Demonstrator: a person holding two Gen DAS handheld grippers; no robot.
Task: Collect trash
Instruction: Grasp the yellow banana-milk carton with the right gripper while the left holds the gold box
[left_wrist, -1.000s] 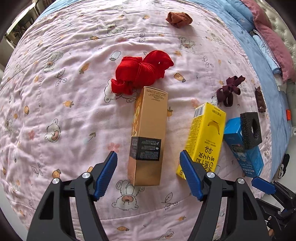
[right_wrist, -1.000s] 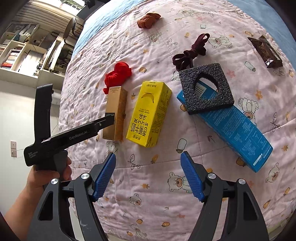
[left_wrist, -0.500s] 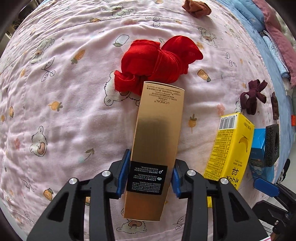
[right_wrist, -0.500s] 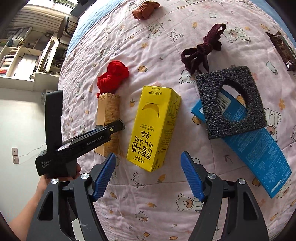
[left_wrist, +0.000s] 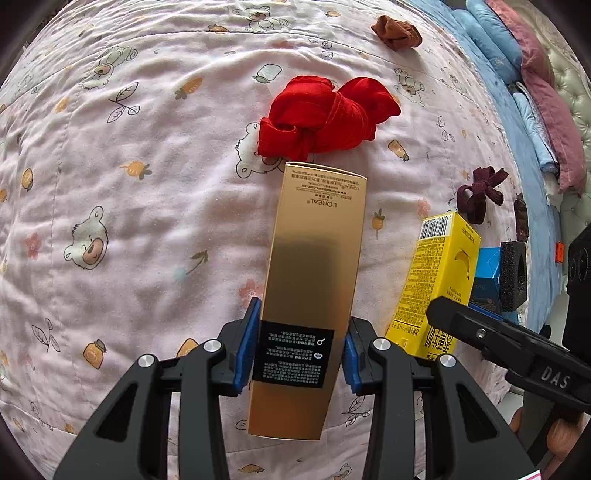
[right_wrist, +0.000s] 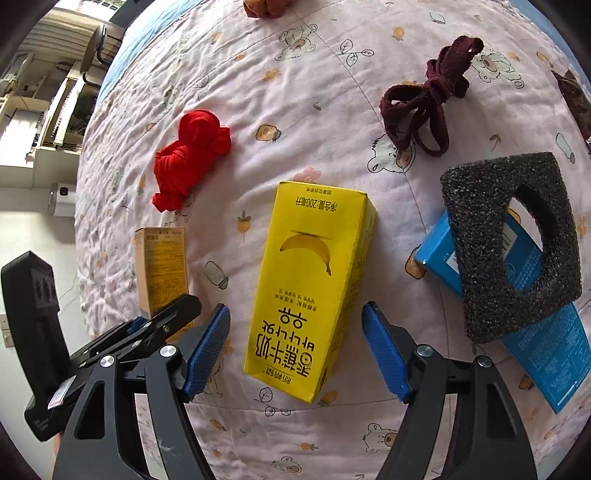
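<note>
Gold carton (left_wrist: 314, 280) clamped in left tool (left_wrist: 298, 345) | right tool (right_wrist: 295, 354) apart, straddling yellow banana carton (right_wrist: 310, 284)

Even, bright daylight falls across the pink bedspread (left_wrist: 147, 206) in both fisheye views, casting only soft, short shadows beside the yellow carton (right_wrist: 310, 280) and the red cloth (left_wrist: 325, 118). A band of glare washes the upper face of the gold box (left_wrist: 314, 258), with a darker reflection below it. Focus is sharp at centre. Straight edges bow strongly toward the rims, where dark vignetting closes each corner. A pale window area at upper left of the right wrist view is overexposed.
</note>
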